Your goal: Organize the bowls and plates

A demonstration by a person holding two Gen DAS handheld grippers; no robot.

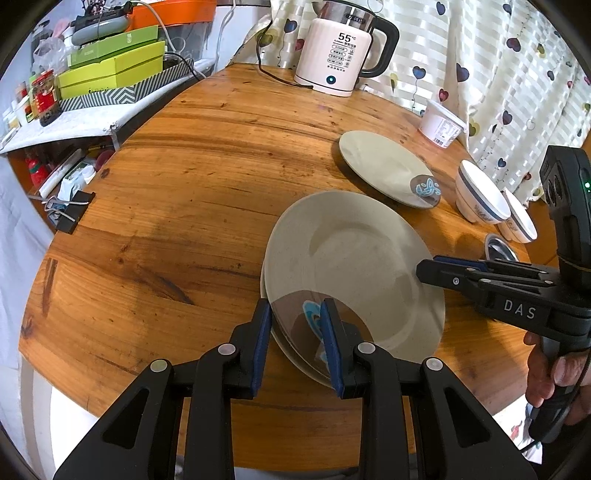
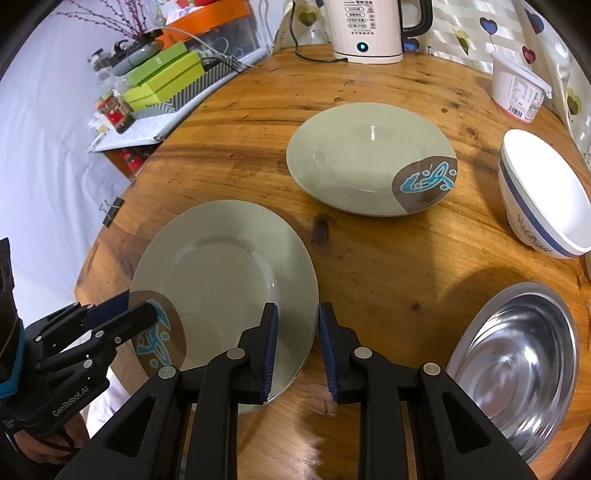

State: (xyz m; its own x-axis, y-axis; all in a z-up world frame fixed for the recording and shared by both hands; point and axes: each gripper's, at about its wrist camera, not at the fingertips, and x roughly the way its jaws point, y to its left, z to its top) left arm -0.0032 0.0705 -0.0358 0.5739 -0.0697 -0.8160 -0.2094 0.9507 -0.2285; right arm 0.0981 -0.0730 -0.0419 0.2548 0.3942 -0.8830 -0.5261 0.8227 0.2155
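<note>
A pale green plate with a brown and blue mark lies near the table's front edge. My left gripper straddles its marked rim, jaws apart. My right gripper straddles the opposite rim, jaws apart. A second green plate lies farther back. Two white bowls with blue bands stand at the right. A steel bowl sits by the right gripper.
A white kettle with its cord stands at the back of the round wooden table. A white tub stands by the curtain. A cluttered shelf with boxes is at the left.
</note>
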